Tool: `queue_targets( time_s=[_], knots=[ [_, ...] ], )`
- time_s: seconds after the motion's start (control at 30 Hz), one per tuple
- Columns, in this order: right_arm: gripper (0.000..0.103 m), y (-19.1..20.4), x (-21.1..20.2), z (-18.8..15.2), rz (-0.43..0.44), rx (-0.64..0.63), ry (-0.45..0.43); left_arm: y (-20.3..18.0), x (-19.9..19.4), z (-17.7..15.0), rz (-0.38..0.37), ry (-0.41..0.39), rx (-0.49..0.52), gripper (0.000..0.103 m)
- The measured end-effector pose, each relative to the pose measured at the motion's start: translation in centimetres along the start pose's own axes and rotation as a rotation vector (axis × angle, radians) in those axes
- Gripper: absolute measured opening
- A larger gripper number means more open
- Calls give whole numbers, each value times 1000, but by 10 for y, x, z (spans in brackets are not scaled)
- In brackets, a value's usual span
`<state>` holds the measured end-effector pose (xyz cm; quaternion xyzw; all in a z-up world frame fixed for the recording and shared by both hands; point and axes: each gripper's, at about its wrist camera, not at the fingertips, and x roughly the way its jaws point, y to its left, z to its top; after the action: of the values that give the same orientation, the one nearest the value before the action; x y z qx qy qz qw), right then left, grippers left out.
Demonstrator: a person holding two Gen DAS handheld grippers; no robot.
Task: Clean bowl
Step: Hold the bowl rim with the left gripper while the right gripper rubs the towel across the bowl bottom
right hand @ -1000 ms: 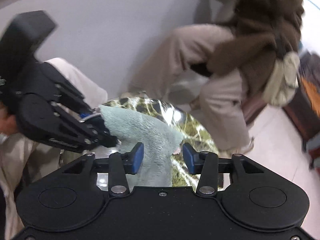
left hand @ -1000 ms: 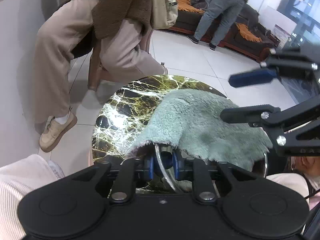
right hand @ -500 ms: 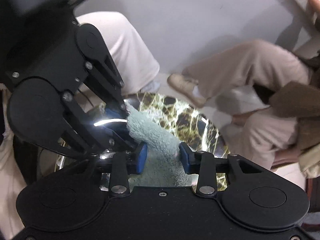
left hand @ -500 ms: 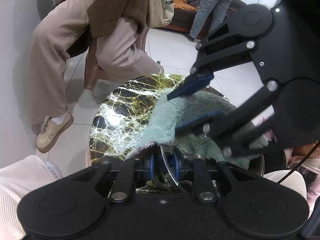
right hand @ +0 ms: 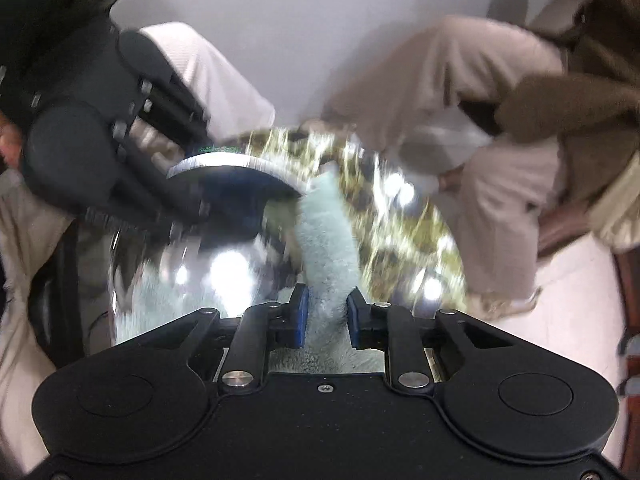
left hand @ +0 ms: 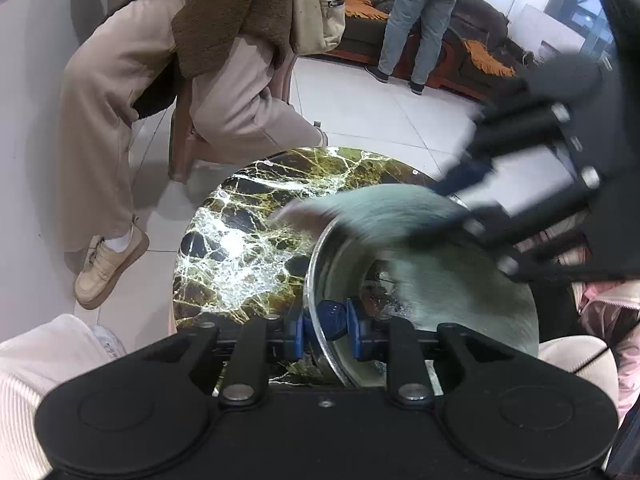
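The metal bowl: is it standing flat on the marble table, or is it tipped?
Tipped. The metal bowl stands on edge, rim clamped by the left gripper; its opening faces sideways, with the cloth inside.

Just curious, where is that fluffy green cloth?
The cloth is bunched between the right gripper's closing jaws, draped over the metal bowl on the marble table.

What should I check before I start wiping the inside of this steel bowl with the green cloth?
1. Left gripper pinching the bowl rim: ok, though its jaws are opening slightly.
2. Right gripper on the cloth: ok, jaws closing with cloth between the pads.
3. Cloth reaches into the bowl: ok, it drapes over the far rim.
4. Bowl seated on the marble table: cannot tell, its base is hidden.
5. Dirt inside the bowl: cannot tell, blur and reflections.
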<state>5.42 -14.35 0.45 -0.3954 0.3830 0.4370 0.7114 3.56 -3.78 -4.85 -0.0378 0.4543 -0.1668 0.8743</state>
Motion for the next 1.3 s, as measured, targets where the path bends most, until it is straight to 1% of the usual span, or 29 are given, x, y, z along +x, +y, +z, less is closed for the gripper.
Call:
queue_targets(
  time_s=[0.03,0.1,0.17,0.2,0.27,0.37,0.43,0.5,0.57,0.67,0.7,0.77,0.8,0.9,0.93,0.97,1.03,1.07,1.1,1.13,1.23,1.3],
  knots=[
    [19,0,2,9,11,-11,-21,-1,0,0,4,1,0,20],
    [19,1,5,17,26,-28,-25,-1,0,-1,9,0,-1,21],
    [19,0,9,16,22,-26,-21,-2,-1,-2,11,-4,-5,21],
    [19,-3,9,11,16,-6,-15,-2,0,-2,10,-6,-6,21],
    [19,-8,5,-16,5,76,28,-1,0,-3,8,-8,-8,21],
    [21,0,-8,-37,19,141,37,1,0,-4,-11,-4,-15,21],
    [22,6,-13,-38,11,132,52,0,0,-4,-12,-4,-5,21],
    [22,13,-11,-30,-34,72,74,-3,0,-4,1,-6,11,22],
    [22,12,-7,-21,-50,57,61,-3,0,-4,5,-6,14,22],
    [22,8,0,-13,-46,73,23,-6,0,-5,18,-17,22,23],
    [22,9,0,-14,-46,79,18,-6,0,-6,21,-20,21,23],
    [22,7,2,-22,-49,133,5,-6,0,-7,22,-25,10,23],
    [22,6,2,-28,-46,169,1,-7,0,-8,24,-30,10,23],
    [23,9,-8,-66,-8,431,-66,-8,0,-10,23,-43,3,22],
    [23,10,-10,-72,-2,489,-83,-8,-1,-10,17,-45,-2,22],
    [24,14,-14,-85,4,618,-112,-9,-1,-10,14,-49,-4,22],
    [24,19,-17,-98,-6,763,-145,-12,-1,-11,12,-61,-1,22],
    [24,25,-19,-105,-18,876,-167,-14,-1,-12,17,-64,5,23],
    [25,30,-20,-109,-29,956,-185,-16,-1,-13,23,-68,10,24],
    [27,33,-21,-110,-33,990,-193,-17,0,-15,30,-75,11,25],
    [27,43,-22,-109,-73,1049,-204,-15,1,-15,41,-83,-4,25],
    [27,43,-21,-111,-77,1067,-218,-14,0,-13,44,-81,-13,24]
  ],
)
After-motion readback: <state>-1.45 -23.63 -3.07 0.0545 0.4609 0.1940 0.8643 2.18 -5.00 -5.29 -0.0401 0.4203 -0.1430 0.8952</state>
